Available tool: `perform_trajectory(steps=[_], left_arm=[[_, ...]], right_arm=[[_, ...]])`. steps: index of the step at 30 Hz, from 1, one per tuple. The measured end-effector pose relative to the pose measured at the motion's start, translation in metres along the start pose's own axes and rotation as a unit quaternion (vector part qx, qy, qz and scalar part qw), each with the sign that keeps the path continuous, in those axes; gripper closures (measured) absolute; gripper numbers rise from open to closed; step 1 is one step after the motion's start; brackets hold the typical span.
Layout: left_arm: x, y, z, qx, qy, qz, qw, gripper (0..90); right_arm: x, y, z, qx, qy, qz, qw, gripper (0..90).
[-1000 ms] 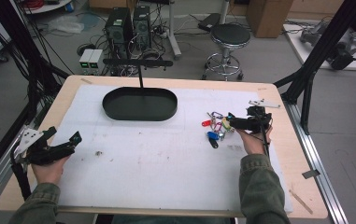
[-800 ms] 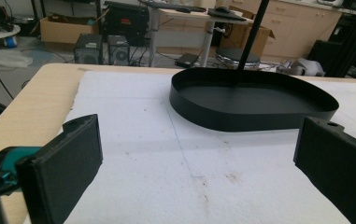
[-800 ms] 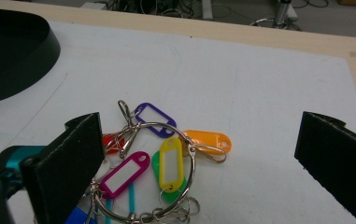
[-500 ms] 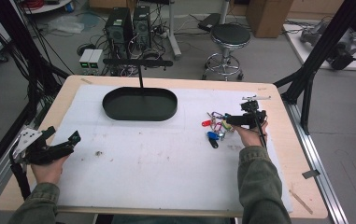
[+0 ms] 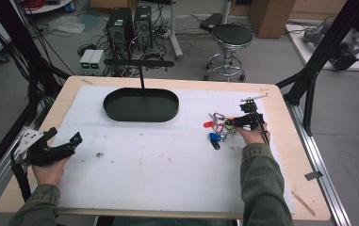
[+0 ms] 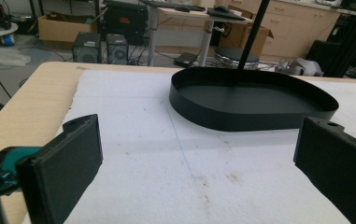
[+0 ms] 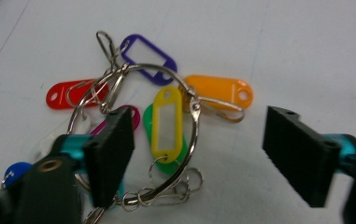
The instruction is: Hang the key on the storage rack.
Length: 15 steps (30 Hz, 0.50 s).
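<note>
No text, brand, number or sign could be read in any view. The paper windows of the yellow key tag (image 7: 167,125), the purple key tag (image 7: 148,57) and the orange key tag (image 7: 219,91) were seen blank, and nothing was printed on the black tray (image 6: 255,105).

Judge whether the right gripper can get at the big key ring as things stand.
Probably yes. The right gripper hangs right over the key ring, its jaws just closing in from wide open, with part of the ring and the yellow tag between them. Nothing covers the ring; the pads don't press on it yet.
</note>
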State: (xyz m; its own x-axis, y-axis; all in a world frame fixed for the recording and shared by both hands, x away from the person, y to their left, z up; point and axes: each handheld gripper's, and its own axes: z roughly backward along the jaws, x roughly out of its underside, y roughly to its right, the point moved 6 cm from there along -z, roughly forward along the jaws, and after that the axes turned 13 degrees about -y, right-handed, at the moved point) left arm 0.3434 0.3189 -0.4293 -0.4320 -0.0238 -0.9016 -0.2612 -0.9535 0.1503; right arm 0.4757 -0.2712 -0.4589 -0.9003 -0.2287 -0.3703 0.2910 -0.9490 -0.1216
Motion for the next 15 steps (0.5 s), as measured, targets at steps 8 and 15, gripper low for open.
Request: perform_trajectory(steps=[8, 15], left_arm=[[-0.0003, -0.0004, -0.0004, 0.002, 0.002, 0.002, 1.0000, 1.7], [-0.0002, -0.0005, -0.0006, 0.003, 0.001, 0.002, 1.0000, 1.7]], right_arm=[[0.0007, -0.0032, -0.0048, -0.028, -0.023, -0.023, 0.9991, 45.8], [0.0045, -0.0047, -0.0082, -0.042, -0.049, -0.042, 0.9971, 71.8]])
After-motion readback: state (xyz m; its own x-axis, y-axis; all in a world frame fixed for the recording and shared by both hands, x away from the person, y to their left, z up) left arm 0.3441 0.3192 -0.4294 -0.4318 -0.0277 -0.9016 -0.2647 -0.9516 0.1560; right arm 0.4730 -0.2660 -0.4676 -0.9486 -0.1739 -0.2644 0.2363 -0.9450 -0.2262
